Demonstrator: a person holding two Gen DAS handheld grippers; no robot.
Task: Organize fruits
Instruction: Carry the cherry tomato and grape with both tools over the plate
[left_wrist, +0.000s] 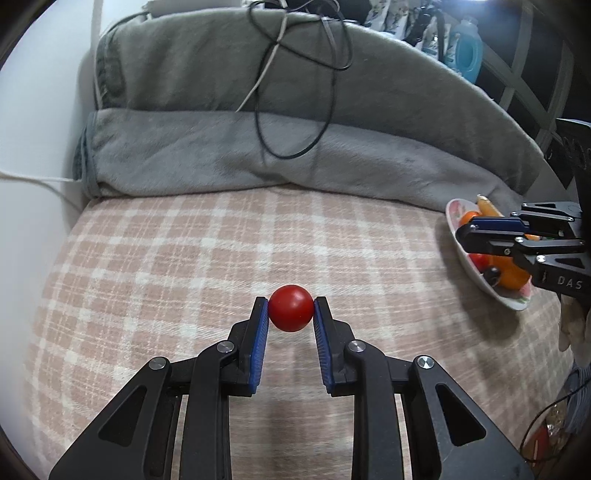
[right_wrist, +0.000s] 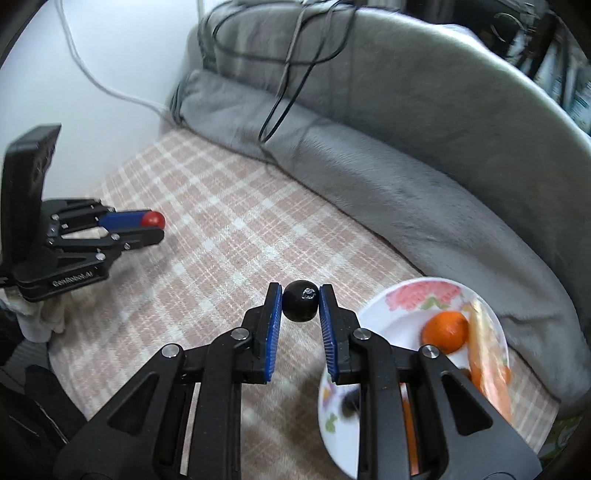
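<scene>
My left gripper (left_wrist: 290, 308) is shut on a small red tomato (left_wrist: 290, 307), held just above the pink checked cover (left_wrist: 184, 258); the same gripper (right_wrist: 155, 226) and tomato (right_wrist: 154, 219) show at the left of the right wrist view. My right gripper (right_wrist: 300, 301) is shut on a small black round fruit (right_wrist: 300, 300), beside the left rim of a white flowered plate (right_wrist: 406, 295). On the plate lie an orange (right_wrist: 445, 329) and a long wrapped orange item (right_wrist: 487, 365). The left wrist view has the right gripper (left_wrist: 469, 236) over the plate (left_wrist: 476, 273).
A folded grey blanket (left_wrist: 258, 155) runs along the back of the cover, with black and white cables (left_wrist: 295, 110) draped over it. A white wall (left_wrist: 37, 129) stands at the left. A blue bottle (left_wrist: 467, 55) stands behind the blanket at the far right.
</scene>
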